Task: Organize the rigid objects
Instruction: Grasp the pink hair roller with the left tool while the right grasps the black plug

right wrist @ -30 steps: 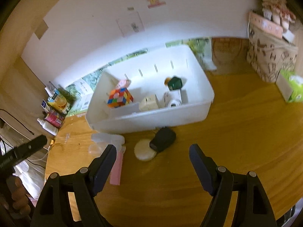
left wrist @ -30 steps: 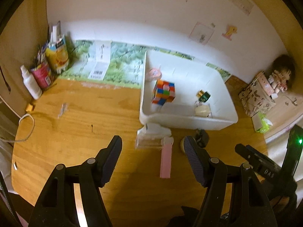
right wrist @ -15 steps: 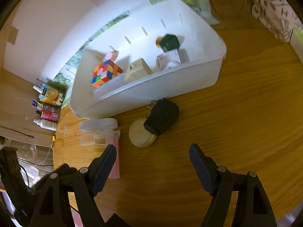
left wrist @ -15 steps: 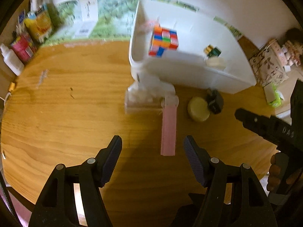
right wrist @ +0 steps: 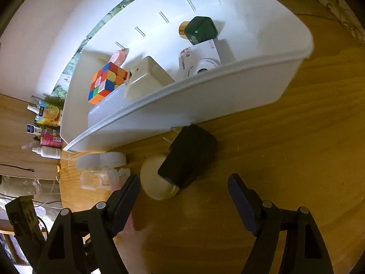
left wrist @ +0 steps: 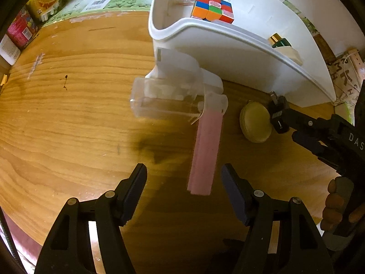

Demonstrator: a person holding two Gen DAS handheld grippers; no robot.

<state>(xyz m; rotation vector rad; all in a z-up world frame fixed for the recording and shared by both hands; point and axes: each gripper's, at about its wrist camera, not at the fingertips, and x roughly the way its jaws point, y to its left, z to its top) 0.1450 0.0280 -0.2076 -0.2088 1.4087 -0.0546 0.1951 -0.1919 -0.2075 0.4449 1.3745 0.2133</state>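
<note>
A pink bar (left wrist: pixel 205 153) with a clear and white plastic head (left wrist: pixel 168 100) lies on the wooden table (left wrist: pixel 68 118), just in front of the white bin (left wrist: pixel 228 45). My left gripper (left wrist: pixel 184 185) hangs open over it, the bar's near end just ahead of the fingertips. A black plug adapter (right wrist: pixel 189 155) leans on a cream round disc (right wrist: pixel 155 182) beside the bin (right wrist: pixel 205 105). My right gripper (right wrist: pixel 184 201) stands open just short of them, holding nothing. The bin holds a colour cube (right wrist: pixel 107 82), a cream box (right wrist: pixel 143 82), a white roll (right wrist: pixel 200 61) and a dark green box (right wrist: pixel 200 29).
Cartons and bottles (left wrist: pixel 20 22) crowd the table's far left corner. A patterned box (left wrist: pixel 342 73) stands right of the bin. A finger of my right gripper (left wrist: pixel 296 123) reaches in beside the disc (left wrist: pixel 256 123), with a person's hand (left wrist: pixel 335 205) behind it. Bare wood lies to the left.
Both grippers have sunk toward the table and tipped further down, so the pink bar, disc and adapter now sit close under them. The jaws have kept their width.
</note>
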